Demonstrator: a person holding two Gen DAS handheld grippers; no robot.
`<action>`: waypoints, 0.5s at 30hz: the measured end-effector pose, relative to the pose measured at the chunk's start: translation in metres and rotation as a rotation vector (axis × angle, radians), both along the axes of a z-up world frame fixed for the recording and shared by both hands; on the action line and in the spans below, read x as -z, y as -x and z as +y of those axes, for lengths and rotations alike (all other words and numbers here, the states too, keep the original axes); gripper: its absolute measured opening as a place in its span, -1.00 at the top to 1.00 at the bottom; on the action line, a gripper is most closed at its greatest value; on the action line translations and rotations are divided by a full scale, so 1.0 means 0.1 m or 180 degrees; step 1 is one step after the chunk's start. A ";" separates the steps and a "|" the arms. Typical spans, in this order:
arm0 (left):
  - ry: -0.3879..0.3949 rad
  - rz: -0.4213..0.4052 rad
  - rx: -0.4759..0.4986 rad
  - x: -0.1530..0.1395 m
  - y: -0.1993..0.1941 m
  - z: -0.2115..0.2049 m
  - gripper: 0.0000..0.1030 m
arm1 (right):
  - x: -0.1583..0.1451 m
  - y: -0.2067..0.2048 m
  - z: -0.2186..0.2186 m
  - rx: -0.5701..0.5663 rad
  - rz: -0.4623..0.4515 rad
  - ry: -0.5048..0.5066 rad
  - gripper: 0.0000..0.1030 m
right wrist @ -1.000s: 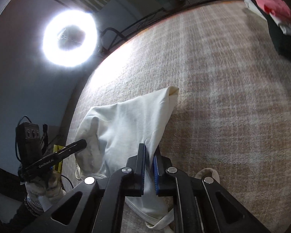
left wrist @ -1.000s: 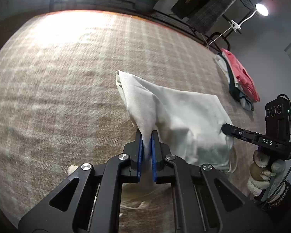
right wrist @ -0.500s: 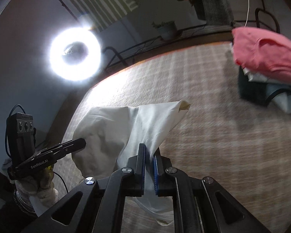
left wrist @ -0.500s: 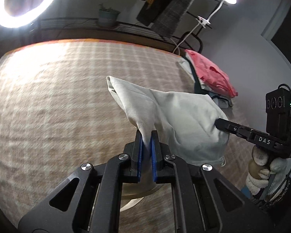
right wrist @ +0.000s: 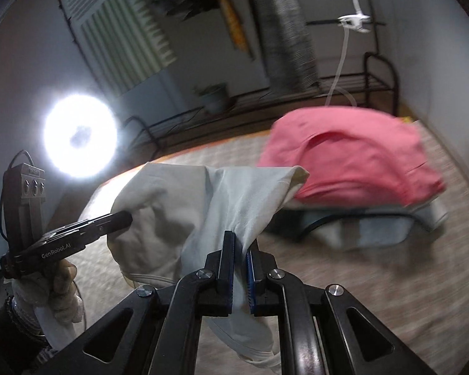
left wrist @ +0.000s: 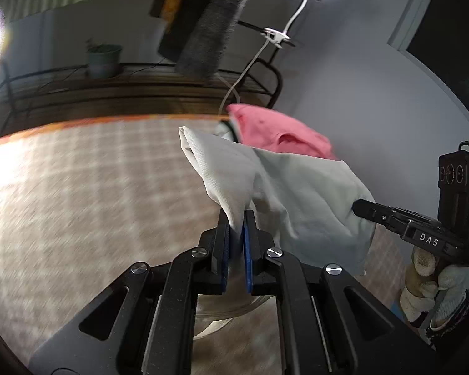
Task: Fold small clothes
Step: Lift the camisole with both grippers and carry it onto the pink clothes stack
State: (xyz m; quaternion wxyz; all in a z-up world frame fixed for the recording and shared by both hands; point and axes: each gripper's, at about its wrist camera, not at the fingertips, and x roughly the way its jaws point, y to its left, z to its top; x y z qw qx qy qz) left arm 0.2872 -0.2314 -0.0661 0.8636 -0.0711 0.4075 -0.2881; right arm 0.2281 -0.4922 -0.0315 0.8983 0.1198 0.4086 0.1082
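Note:
A small white garment [left wrist: 297,193] hangs in the air between my two grippers, above the checked beige cloth surface [left wrist: 78,187]. My left gripper [left wrist: 237,218] is shut on one edge of it. My right gripper [right wrist: 240,240] is shut on the other edge; the garment also shows in the right wrist view [right wrist: 184,206]. The right gripper also shows at the right of the left wrist view [left wrist: 359,206], and the left gripper at the left of the right wrist view [right wrist: 126,217]. The garment's waistband droops below the fingers.
A stack of folded clothes topped by a pink garment [right wrist: 353,159] lies close ahead on the right; it also shows in the left wrist view [left wrist: 275,128]. A black metal rack [left wrist: 78,75] with a plant pot [left wrist: 104,59] runs behind the surface. A ring light [right wrist: 79,137] glares at the left.
Both grippers have lifted the white garment off the surface and carried it toward the pink-topped stack, which now looms much closer. Both views have tilted up toward the wall.

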 end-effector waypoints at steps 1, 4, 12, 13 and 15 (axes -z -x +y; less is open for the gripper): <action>0.0010 -0.0014 0.0019 -0.01 -0.08 -0.13 0.89 | -0.03 -0.04 -0.09 0.0033 -0.0017 0.0040 0.92; 0.0022 -0.0070 0.0051 -0.01 -0.29 -0.47 0.89 | -0.12 -0.16 -0.34 0.0117 -0.0080 0.0173 0.92; -0.0023 -0.0255 0.0084 -0.01 -0.83 -1.25 0.89 | -0.27 -0.69 -0.99 0.0332 -0.0234 0.0453 0.92; -0.0036 -0.0270 0.0075 -0.01 -0.89 -1.33 0.89 | -0.27 -0.76 -1.05 0.0355 -0.0249 0.0493 0.92; -0.0044 -0.0300 0.0066 0.00 -1.00 -1.47 0.89 | -0.27 -0.91 -1.18 0.0398 -0.0271 0.0561 0.92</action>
